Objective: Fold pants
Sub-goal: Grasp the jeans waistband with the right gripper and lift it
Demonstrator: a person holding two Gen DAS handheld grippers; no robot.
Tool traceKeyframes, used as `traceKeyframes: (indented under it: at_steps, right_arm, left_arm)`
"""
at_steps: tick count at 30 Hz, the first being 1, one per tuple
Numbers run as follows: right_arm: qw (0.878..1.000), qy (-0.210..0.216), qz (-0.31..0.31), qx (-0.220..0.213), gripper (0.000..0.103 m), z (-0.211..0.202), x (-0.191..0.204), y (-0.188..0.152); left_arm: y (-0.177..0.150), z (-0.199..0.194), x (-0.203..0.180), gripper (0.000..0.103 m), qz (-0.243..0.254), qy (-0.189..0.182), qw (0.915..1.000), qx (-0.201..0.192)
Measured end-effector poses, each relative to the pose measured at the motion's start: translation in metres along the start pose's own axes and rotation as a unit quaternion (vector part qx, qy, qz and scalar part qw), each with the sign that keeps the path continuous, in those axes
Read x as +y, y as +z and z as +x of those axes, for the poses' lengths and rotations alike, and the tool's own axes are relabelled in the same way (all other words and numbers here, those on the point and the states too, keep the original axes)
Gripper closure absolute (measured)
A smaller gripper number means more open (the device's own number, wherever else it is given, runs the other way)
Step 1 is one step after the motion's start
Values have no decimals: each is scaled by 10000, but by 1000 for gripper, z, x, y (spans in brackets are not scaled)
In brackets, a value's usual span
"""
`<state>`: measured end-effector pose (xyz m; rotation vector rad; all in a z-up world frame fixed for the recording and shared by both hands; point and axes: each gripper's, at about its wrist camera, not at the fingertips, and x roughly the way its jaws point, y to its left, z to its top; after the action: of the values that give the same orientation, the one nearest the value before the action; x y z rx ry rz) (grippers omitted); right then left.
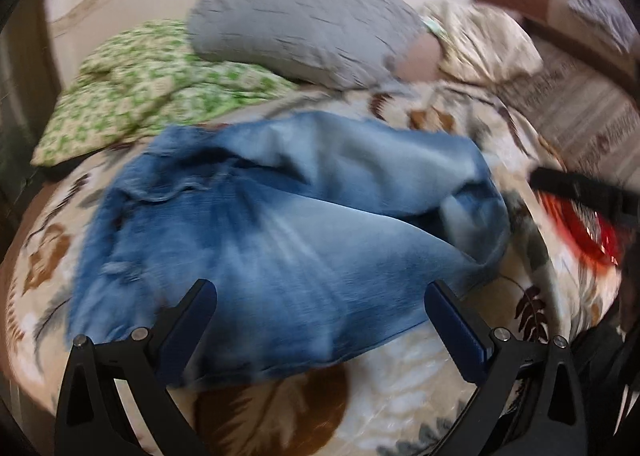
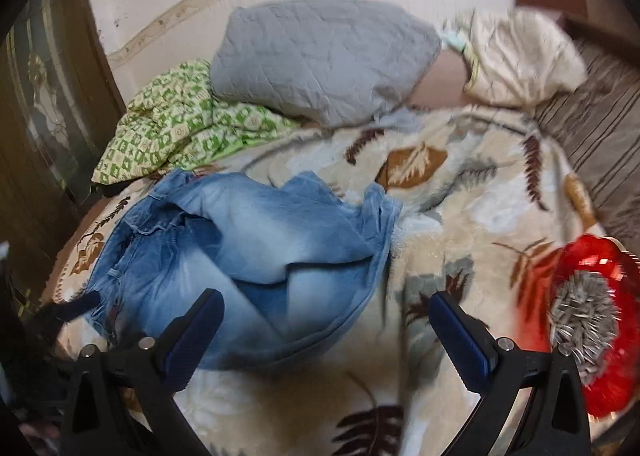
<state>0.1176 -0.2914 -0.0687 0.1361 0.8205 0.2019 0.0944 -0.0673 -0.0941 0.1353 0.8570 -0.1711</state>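
Bed, plush leaf-print blanket (image 2: 460, 216). Green patterned cloth (image 2: 172, 132) and grey quilted pillow (image 2: 320, 56) behind. Faded blue denim pants (image 1: 280, 224) crumpled centre (frames blurred). Left gripper (image 1: 320, 320) and right gripper (image 2: 326, 330): tongs apart, empty.

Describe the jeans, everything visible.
The jeans are light blue, faded denim, whiter at mid-leg and darker near the seams. They lie crumpled and partly folded over themselves on the leaf-print blanket, waistband toward the green cloth. Both grippers, left and right, are open and hold nothing.
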Motion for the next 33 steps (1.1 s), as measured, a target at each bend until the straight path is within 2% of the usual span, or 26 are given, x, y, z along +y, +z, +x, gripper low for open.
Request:
traceKeyframes:
  at_steps: [5, 8, 11, 14, 16, 20, 22, 29, 33]
  right_arm:
    - [9993, 204, -281, 138, 3, 24, -20, 15]
    - [9961, 317, -753, 342, 6, 36, -17, 22]
    - [9914, 486, -1135, 429, 6, 41, -9, 27]
    - [9864, 845, -1350, 404, 6, 43, 13, 40]
    - [9819, 1049, -1530, 375, 6, 50, 36, 54]
    - [9734, 1117, -1957, 418, 6, 78, 96, 79]
    - [9691, 1204, -2094, 503, 5, 97, 130, 91]
    - [9502, 1387, -2651, 874, 3, 165, 245, 129]
    - [9428, 1091, -2946, 1115, 3, 211, 289, 142]
  left_arm:
    - [-6, 7, -26, 0, 386, -332, 9987, 21]
    - [-13, 4, -34, 0, 694, -226, 9973, -88]
    - [-14, -2, -19, 0, 540, -115, 9984, -127]
    - [-9, -12, 27, 0, -132, 275, 9994, -132]
    - [-6, -16, 57, 0, -598, 576, 9965, -95]
    - [-12, -23, 115, 0, -1433, 1243, 9818, -12]
    - [-20, -25, 136, 0, -1729, 1458, 9741, 22]
    - [-55, -15, 189, 0, -2655, 1420, 9536, 57]
    - [-74, -2, 208, 0, -3052, 1053, 9465, 18]
